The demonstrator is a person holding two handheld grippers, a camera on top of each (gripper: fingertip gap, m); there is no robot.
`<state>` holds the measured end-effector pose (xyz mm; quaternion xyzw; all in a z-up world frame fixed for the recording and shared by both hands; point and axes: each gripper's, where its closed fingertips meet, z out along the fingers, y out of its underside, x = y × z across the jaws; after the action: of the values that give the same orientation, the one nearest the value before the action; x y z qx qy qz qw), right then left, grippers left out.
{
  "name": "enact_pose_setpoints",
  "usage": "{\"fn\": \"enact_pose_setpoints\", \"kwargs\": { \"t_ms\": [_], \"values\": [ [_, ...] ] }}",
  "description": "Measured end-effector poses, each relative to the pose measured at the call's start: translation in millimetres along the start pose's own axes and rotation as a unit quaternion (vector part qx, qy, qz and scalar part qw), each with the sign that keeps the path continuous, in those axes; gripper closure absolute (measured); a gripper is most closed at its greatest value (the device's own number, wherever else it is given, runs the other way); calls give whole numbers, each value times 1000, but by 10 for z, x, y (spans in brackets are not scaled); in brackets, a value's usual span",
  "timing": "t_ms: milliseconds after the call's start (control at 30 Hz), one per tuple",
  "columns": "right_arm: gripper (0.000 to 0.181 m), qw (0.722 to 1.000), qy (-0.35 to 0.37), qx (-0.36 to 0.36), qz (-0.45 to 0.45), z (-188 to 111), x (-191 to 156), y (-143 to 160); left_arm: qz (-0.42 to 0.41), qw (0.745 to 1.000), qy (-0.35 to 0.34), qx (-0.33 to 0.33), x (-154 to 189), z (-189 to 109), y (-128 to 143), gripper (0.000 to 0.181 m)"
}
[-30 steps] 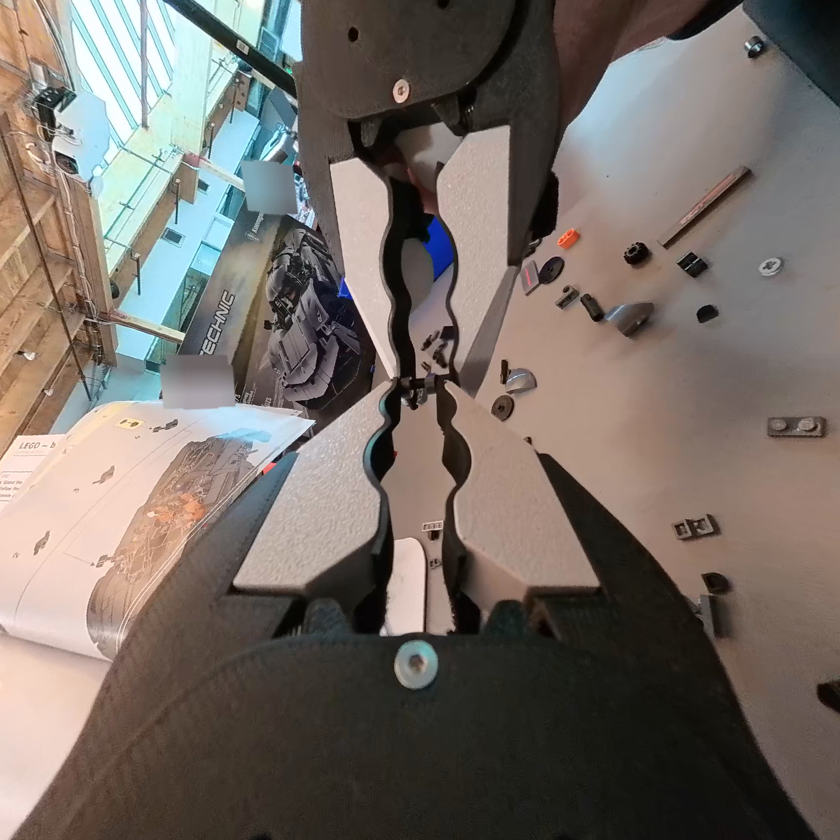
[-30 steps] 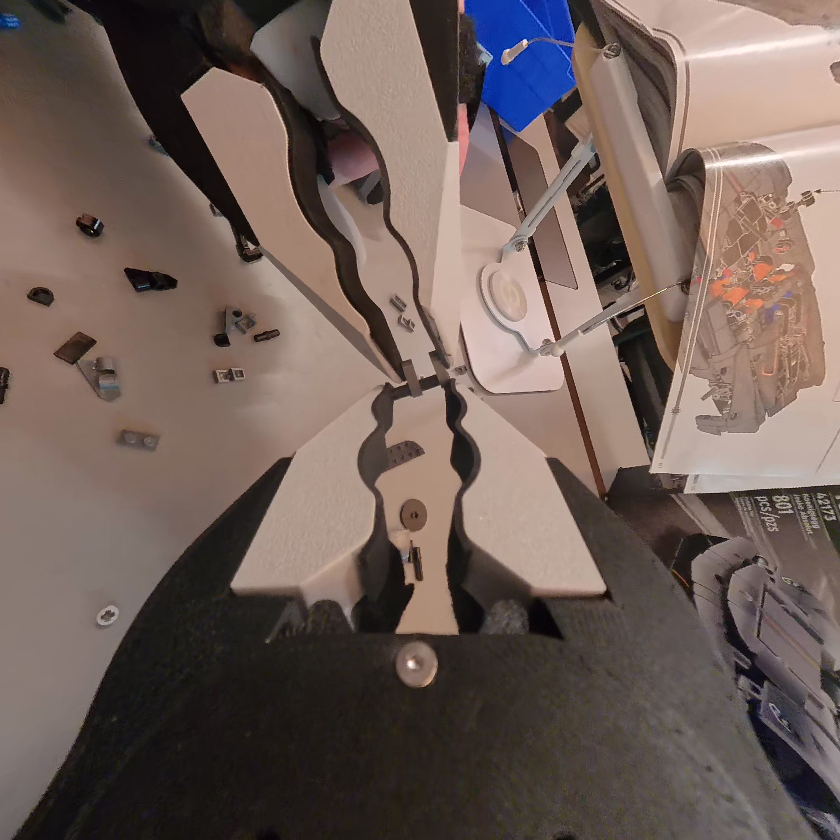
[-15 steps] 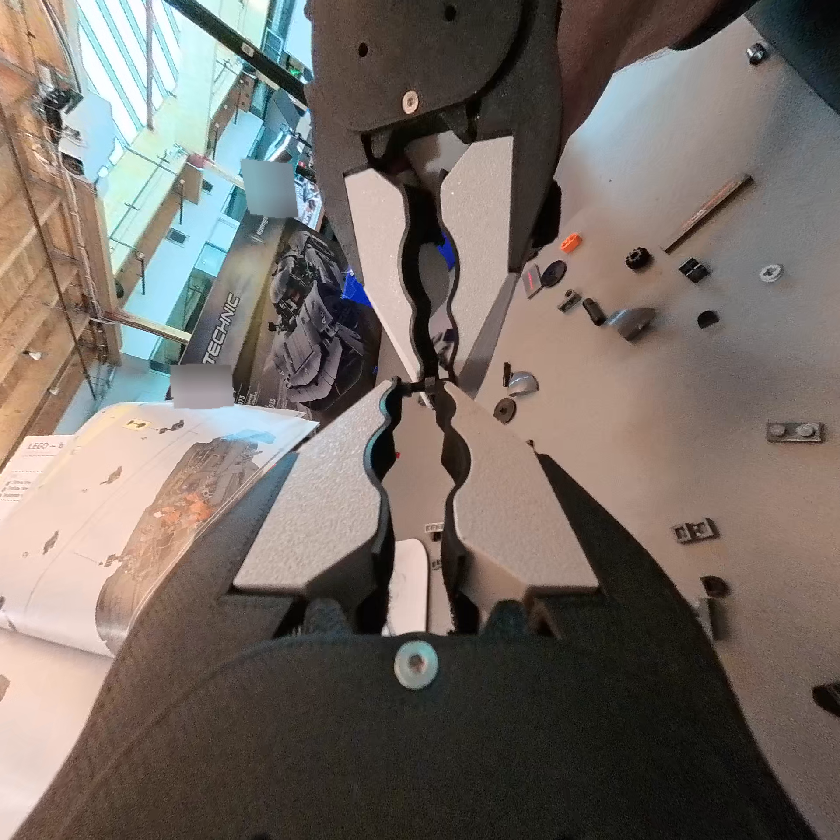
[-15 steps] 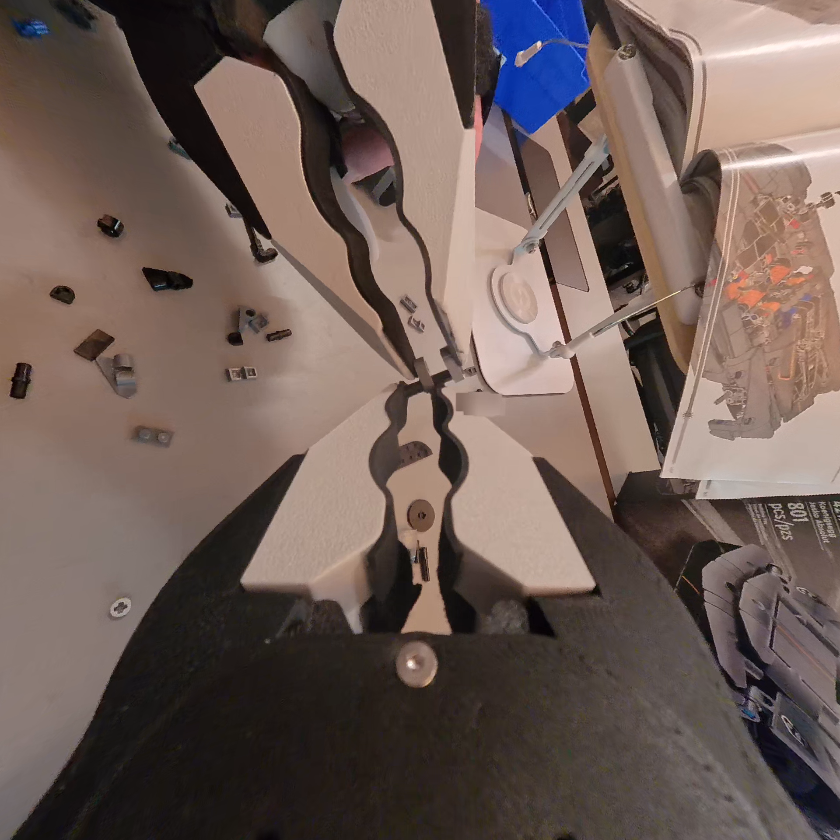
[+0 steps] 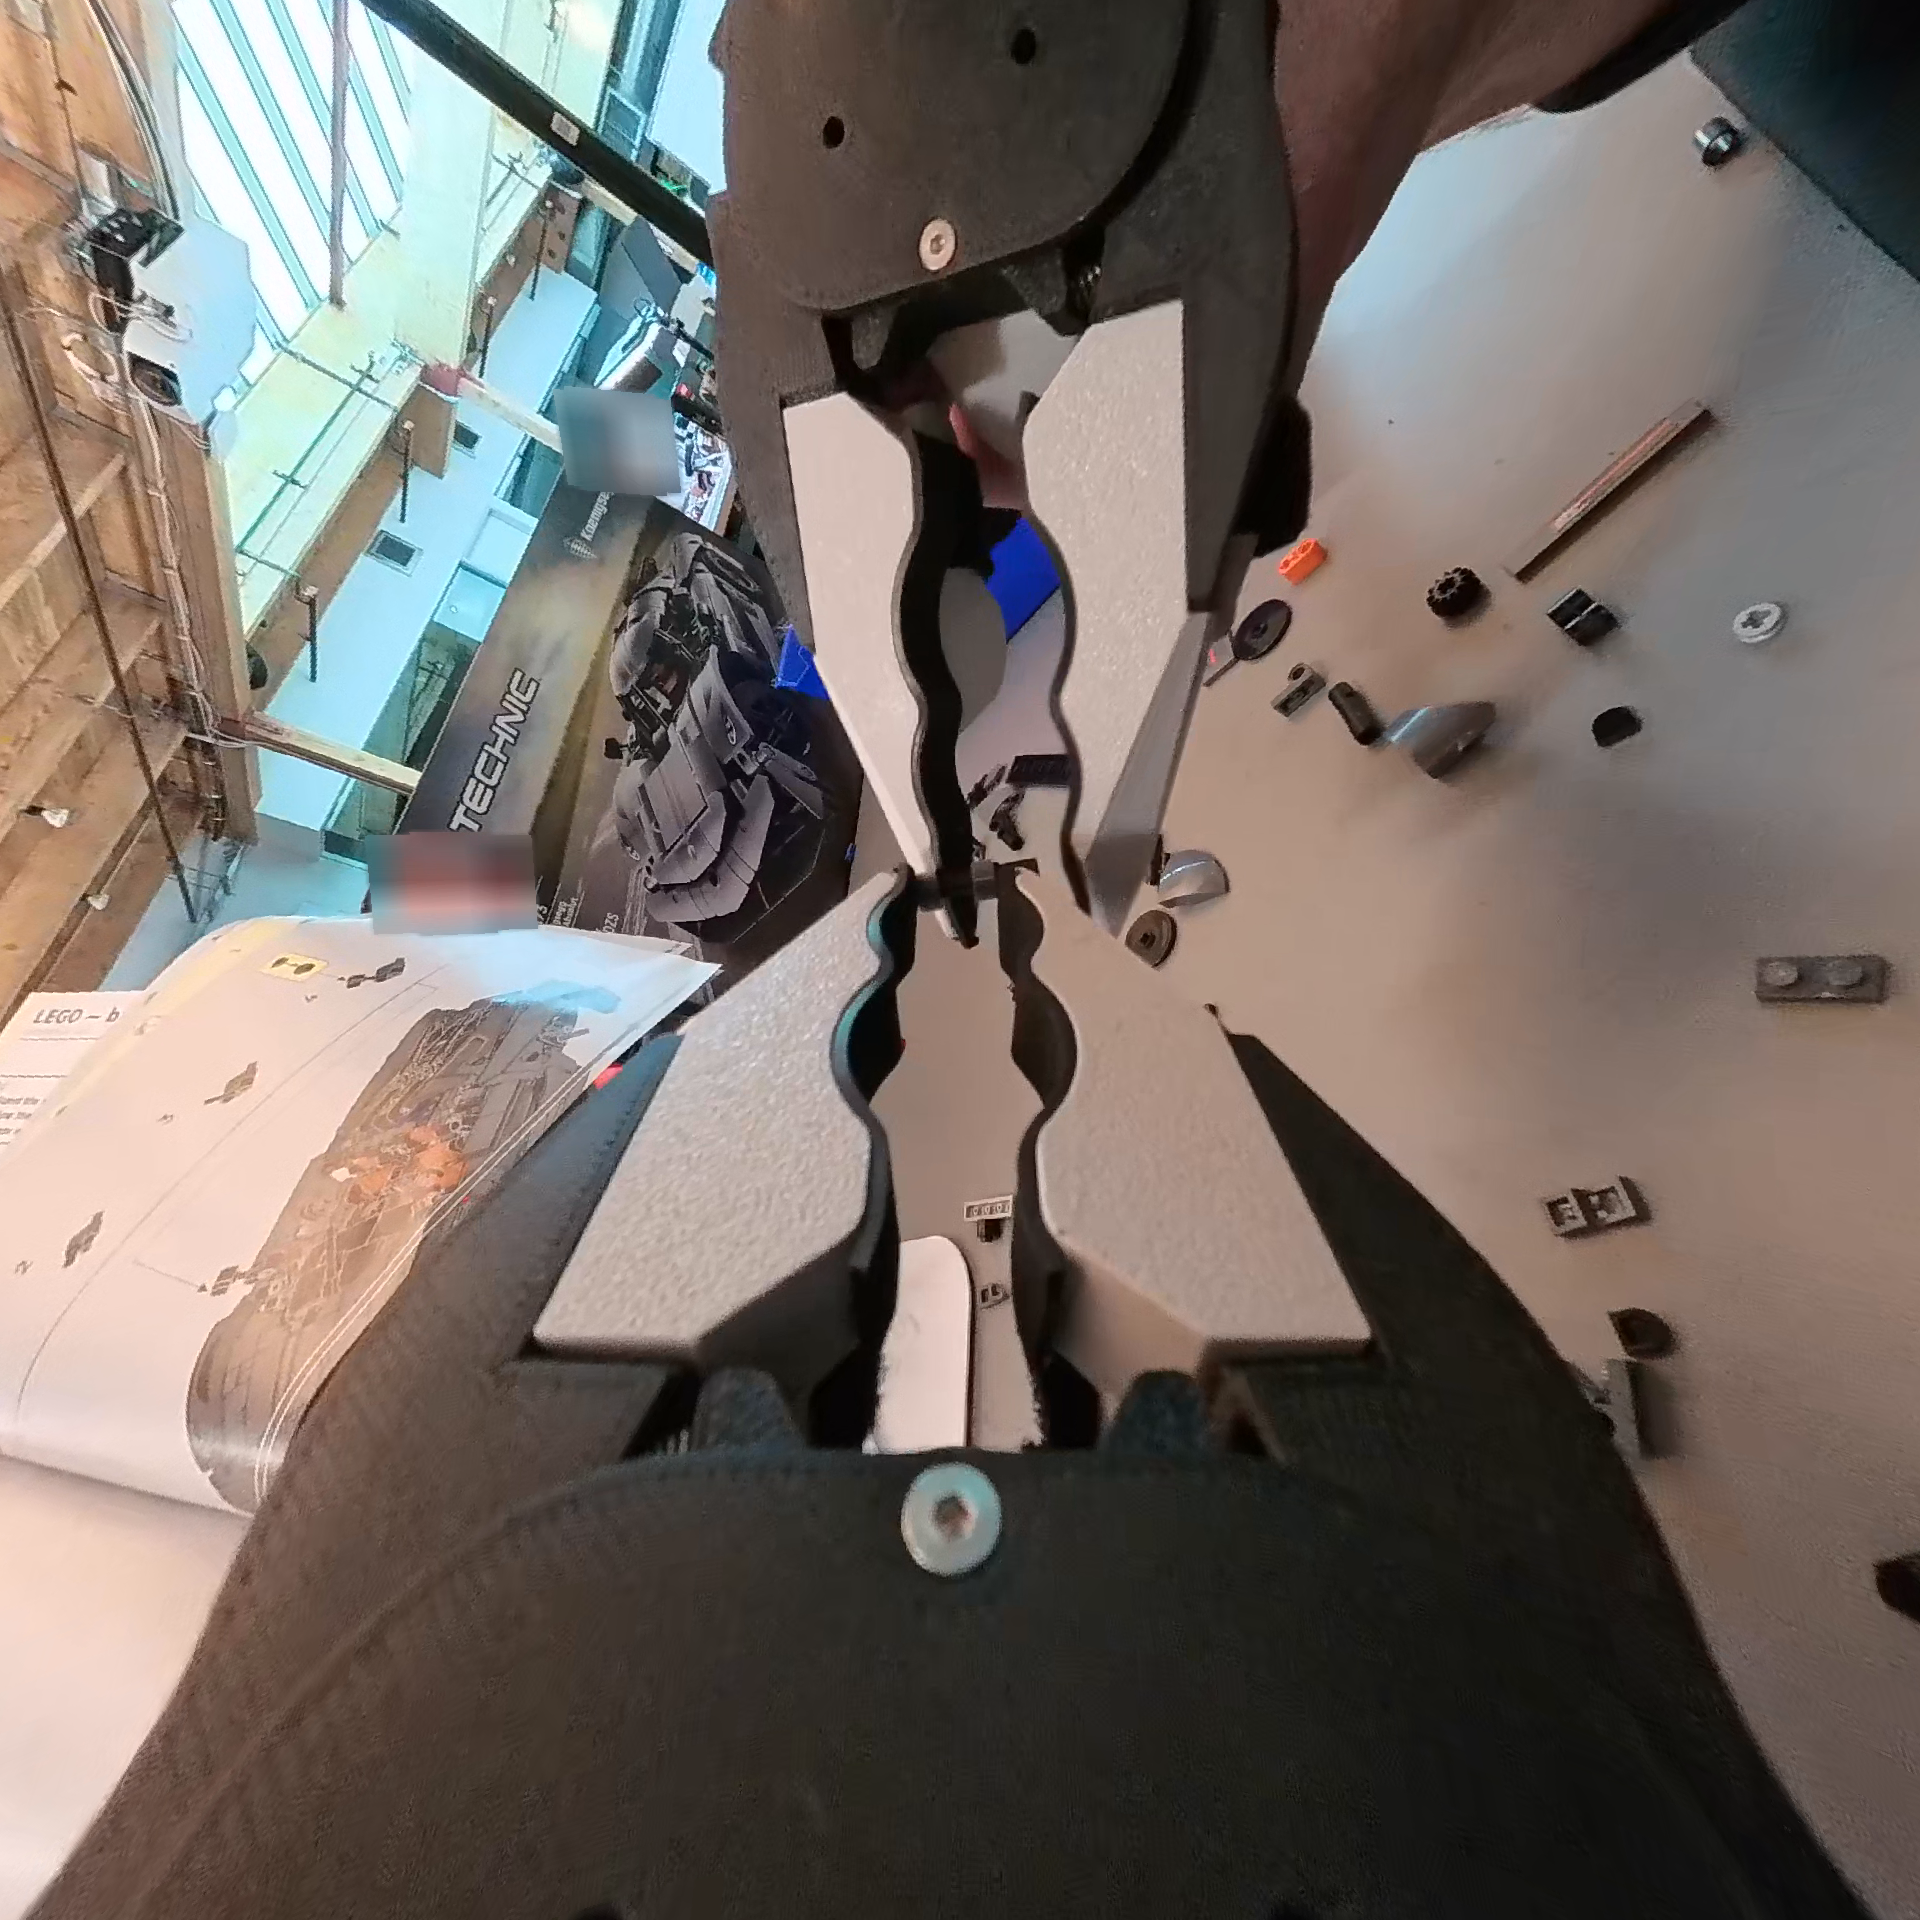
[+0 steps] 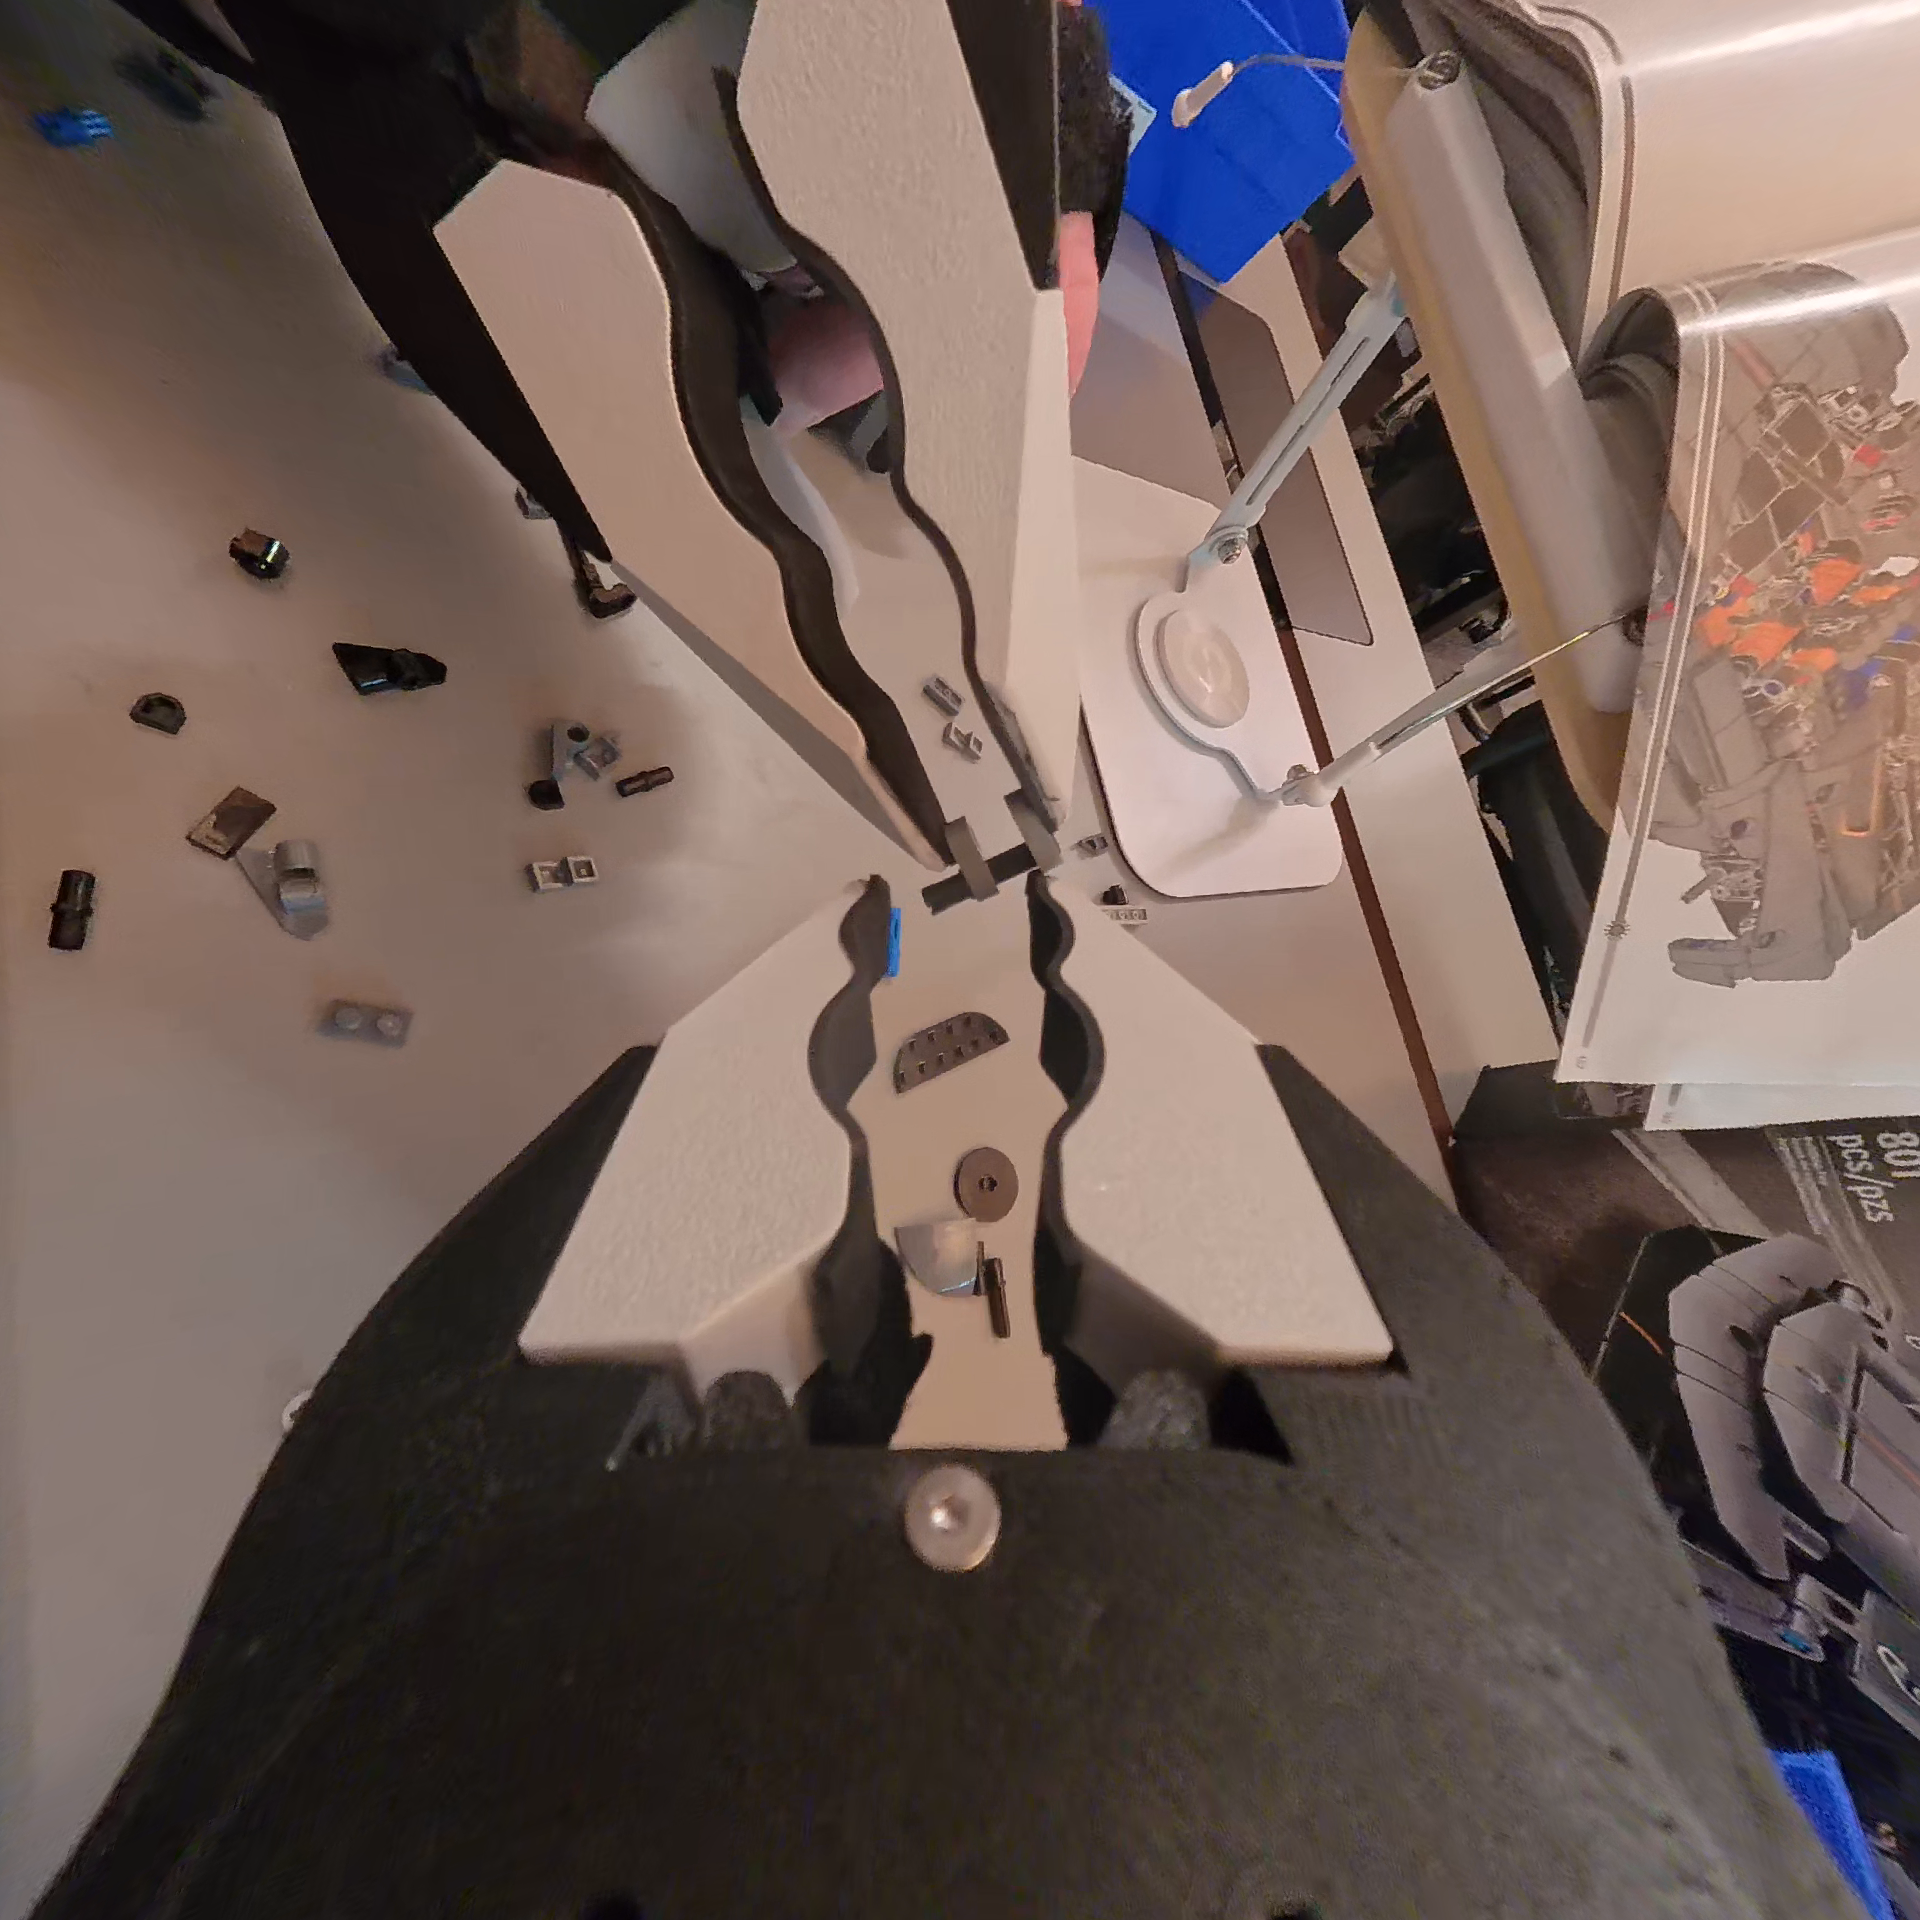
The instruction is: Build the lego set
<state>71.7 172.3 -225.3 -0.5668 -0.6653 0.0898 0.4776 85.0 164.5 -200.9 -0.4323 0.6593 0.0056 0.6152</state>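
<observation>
My left gripper (image 5: 958, 883) is shut on a small black axle with a grey piece on it (image 5: 971, 883), held above the table. In the right wrist view the left gripper (image 6: 997, 842) comes in from the top with the axle piece (image 6: 971, 878) pinched at its tips. My right gripper (image 6: 954, 888) faces it tip to tip. Its jaws stand open on either side of the axle's free end, not gripping it. In the left wrist view the right gripper (image 5: 1029, 920) reaches in from above, open. A small blue bit (image 6: 894, 940) sits on the right gripper's left finger.
Loose parts lie on the table: a grey two-stud plate (image 5: 1820, 979), an orange piece (image 5: 1302, 559), a grey curved piece (image 5: 1439, 732), a dark grille (image 6: 951, 1049) and a disc (image 6: 987, 1184). The instruction booklet (image 5: 260, 1143) and set box (image 5: 644, 727) are at the left. The grippers are tip to tip, or close to it.
My right gripper closed in on the axle piece half a second ago and has now opened and eased back. My left gripper still holds the piece.
</observation>
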Motion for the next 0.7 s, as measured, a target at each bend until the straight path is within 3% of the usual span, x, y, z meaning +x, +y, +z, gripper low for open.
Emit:
{"fn": "enact_pose_setpoints", "kwargs": {
  "t_ms": [133,700],
  "values": [
    [150,1000,0,-15,12,14,17,58,-3,1000,2,5,7,-1,-7,168],
    [160,1000,-4,23,-7,-47,-27,-66,-33,998,23,43,47,-35,-117,169]
  ]
}}
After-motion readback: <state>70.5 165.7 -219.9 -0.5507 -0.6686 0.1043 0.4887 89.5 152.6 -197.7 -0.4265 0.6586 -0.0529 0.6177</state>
